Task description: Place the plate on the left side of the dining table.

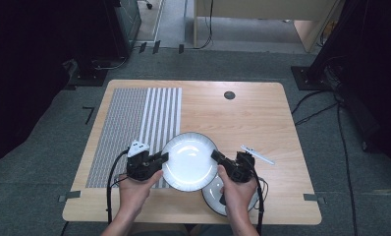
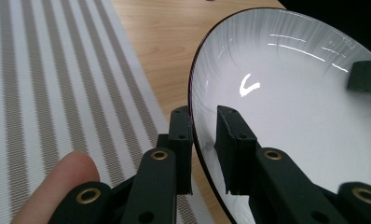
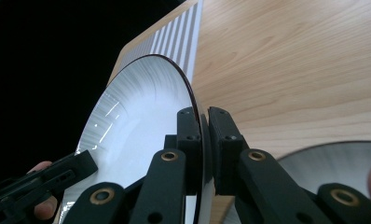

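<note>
Both grippers (image 1: 160,158) (image 1: 217,156) clamping plate (image 1: 189,160), second plate (image 1: 214,196) half hidden

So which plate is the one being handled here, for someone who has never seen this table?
On the wooden table, look near the front edge, just right of the striped placemat. The held plate is the white, dark-rimmed one gripped at opposite rims by the left gripper and the right gripper. Unlike the second plate, partly covered by the right hand, it is the bigger-looking one between both pairs of jaws.
</note>
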The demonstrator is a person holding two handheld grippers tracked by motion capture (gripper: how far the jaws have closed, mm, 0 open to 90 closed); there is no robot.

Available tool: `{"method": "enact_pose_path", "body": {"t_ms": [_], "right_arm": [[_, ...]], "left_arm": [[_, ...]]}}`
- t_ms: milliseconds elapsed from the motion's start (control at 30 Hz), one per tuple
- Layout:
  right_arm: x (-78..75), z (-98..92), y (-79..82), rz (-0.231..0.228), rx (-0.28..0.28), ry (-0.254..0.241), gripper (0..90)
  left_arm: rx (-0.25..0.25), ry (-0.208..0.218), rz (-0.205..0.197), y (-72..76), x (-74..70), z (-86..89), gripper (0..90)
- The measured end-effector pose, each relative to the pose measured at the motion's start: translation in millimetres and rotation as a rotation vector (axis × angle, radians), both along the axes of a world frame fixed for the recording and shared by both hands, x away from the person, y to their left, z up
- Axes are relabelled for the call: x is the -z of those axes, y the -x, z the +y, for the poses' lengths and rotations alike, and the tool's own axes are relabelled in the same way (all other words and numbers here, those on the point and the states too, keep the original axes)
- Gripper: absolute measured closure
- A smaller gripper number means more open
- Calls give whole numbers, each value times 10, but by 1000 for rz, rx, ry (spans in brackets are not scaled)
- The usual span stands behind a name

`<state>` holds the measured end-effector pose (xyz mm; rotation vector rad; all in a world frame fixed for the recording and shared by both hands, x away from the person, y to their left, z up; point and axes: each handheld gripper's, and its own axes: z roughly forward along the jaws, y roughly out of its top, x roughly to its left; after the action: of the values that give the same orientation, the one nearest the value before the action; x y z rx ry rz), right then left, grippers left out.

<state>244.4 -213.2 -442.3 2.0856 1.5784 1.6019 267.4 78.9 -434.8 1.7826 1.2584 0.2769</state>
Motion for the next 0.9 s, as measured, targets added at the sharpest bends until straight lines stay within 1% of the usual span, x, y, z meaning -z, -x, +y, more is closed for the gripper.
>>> {"method": "enact_pose_path", "body": {"t_ms": [67, 100, 133, 267, 433, 633, 800, 900], "right_arm": [[-18, 69, -58, 2, -9, -2, 845], [-31, 110, -91, 4, -15, -2, 845], [-42, 162, -133, 0, -22, 2, 845], [-63, 326, -255, 2, -40, 4, 845], [-40, 517, -421, 18, -62, -19, 844], [0, 713, -625, 52, -85, -49, 844], [14, 852, -806, 57, -111, -47, 843], [32, 931, -899, 60, -117, -38, 845]], "left_arm": [[-12, 2, -3, -30, -16, 84, 768], [-12, 2, -3, -30, -16, 84, 768], [-28, 9, -3, -61, -29, 170, 769], [-57, 14, -1, -133, -39, 339, 770], [-90, 15, 1, -225, -47, 532, 774], [-128, 15, 5, -353, -32, 725, 777], [-150, 32, 8, -450, -2, 860, 781], [-168, 27, 15, -527, 22, 927, 781]]}}
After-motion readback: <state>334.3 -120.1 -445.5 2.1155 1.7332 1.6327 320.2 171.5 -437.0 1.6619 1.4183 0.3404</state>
